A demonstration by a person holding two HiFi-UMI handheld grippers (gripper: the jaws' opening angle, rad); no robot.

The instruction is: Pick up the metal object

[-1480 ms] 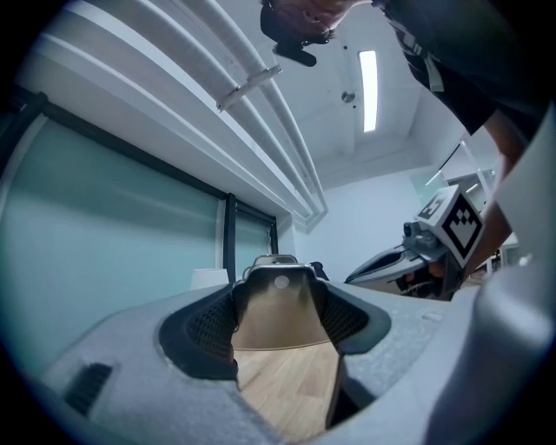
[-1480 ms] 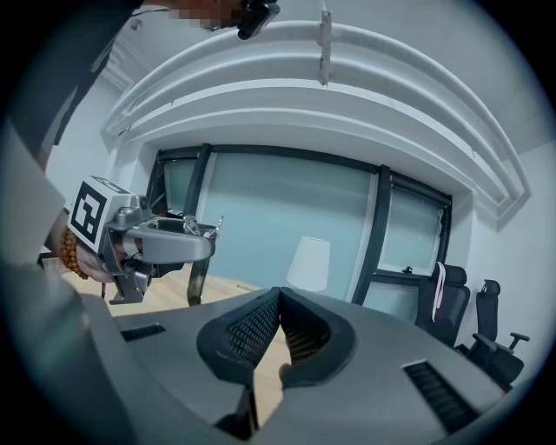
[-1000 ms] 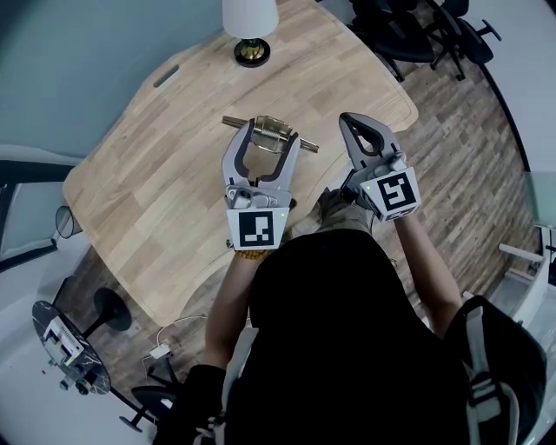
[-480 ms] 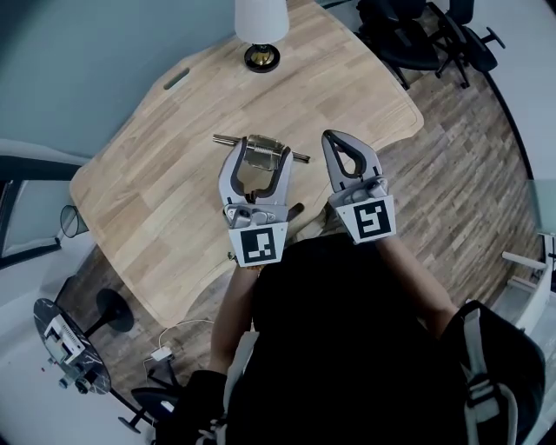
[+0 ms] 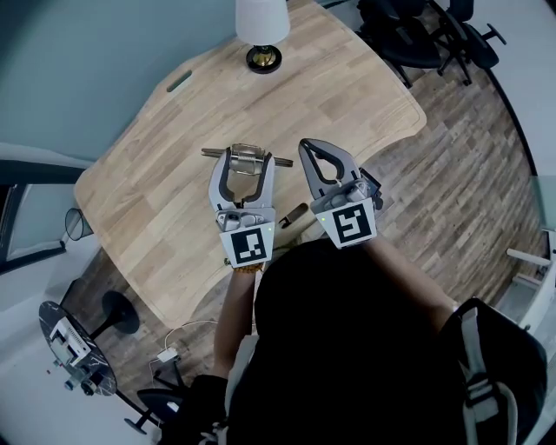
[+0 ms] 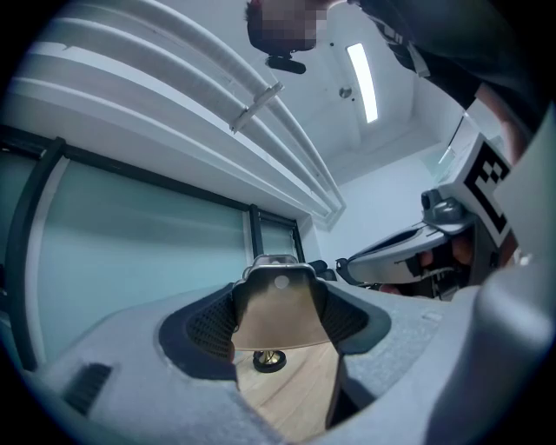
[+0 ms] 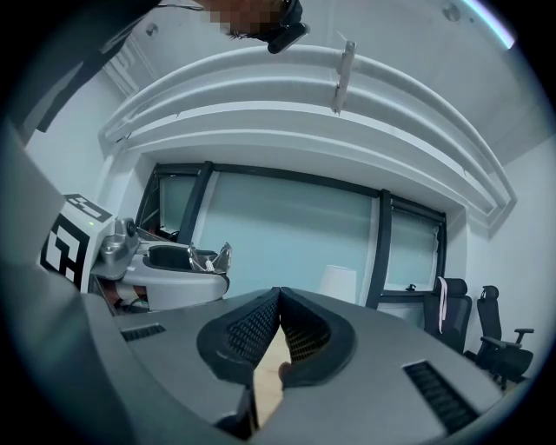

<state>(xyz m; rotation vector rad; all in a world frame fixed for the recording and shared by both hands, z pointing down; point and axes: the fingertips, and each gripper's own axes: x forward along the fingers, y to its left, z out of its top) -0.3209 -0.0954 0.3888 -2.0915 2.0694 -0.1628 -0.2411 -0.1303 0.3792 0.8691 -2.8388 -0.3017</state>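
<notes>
1. The left hand-held gripper (image 5: 245, 167) is clamped with its jaws wide on the metal object (image 5: 248, 155). The pads press the piece's two sides, and a thin bar sticks out past each jaw.
2. Compared with a second ago, this gripper and its load have drawn back from the lamp (image 5: 261, 19) toward the person and the near edge of the table (image 5: 156, 174). The grip looks the same as before. I judge the pick-up essentially done, since the piece is being carried rather than lying on the wood.
3. The right hand-held gripper (image 5: 318, 149) has its jaws together and holds nothing. It sits just beside the left one and has moved back alongside it.
4. The left gripper view adds what the head view cannot. A polished plate fills the gap between the pads, and the lamp's base (image 6: 271, 360) and bare wood show beneath its lower edge. The piece therefore appears to be clear of the table.
5. The head view alone shows the cross bar and where the load hangs over the table.
6. The right gripper view shows its pads meeting with only a sliver of wood between them. At its left edge it shows the other gripper from the side, with the shiny piece in it.
</notes>
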